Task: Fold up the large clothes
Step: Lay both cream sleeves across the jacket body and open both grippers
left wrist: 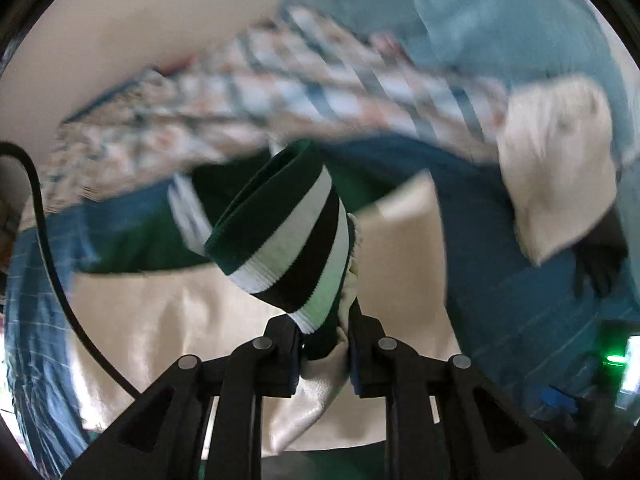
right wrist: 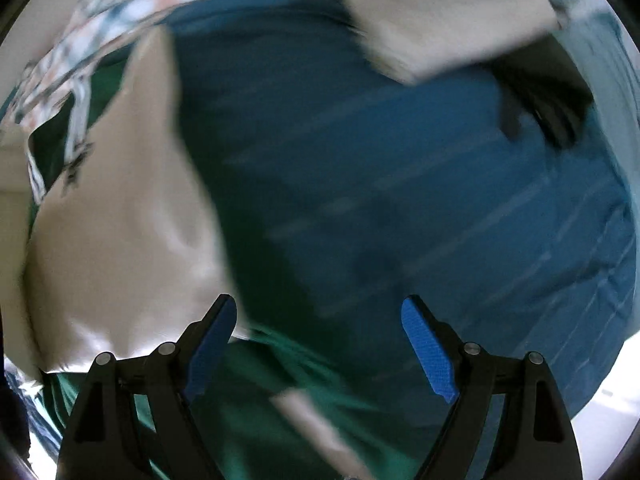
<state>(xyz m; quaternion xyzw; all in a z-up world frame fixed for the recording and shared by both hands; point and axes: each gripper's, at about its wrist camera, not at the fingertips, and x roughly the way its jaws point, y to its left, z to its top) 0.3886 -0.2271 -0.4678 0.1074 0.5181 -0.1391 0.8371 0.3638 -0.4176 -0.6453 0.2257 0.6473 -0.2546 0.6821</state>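
My left gripper is shut on the striped ribbed cuff of a jacket, dark green with white and black bands, and holds it lifted. The jacket's cream satin body and green parts lie below on a blue bedsheet. My right gripper is open and empty, its blue pads wide apart, above the jacket's green fabric and cream panel. Both views are motion-blurred.
A plaid and floral blanket lies bunched at the far side of the bed. A cream garment and a dark item lie on the blue sheet. A light blue cloth is behind. A black cable hangs at left.
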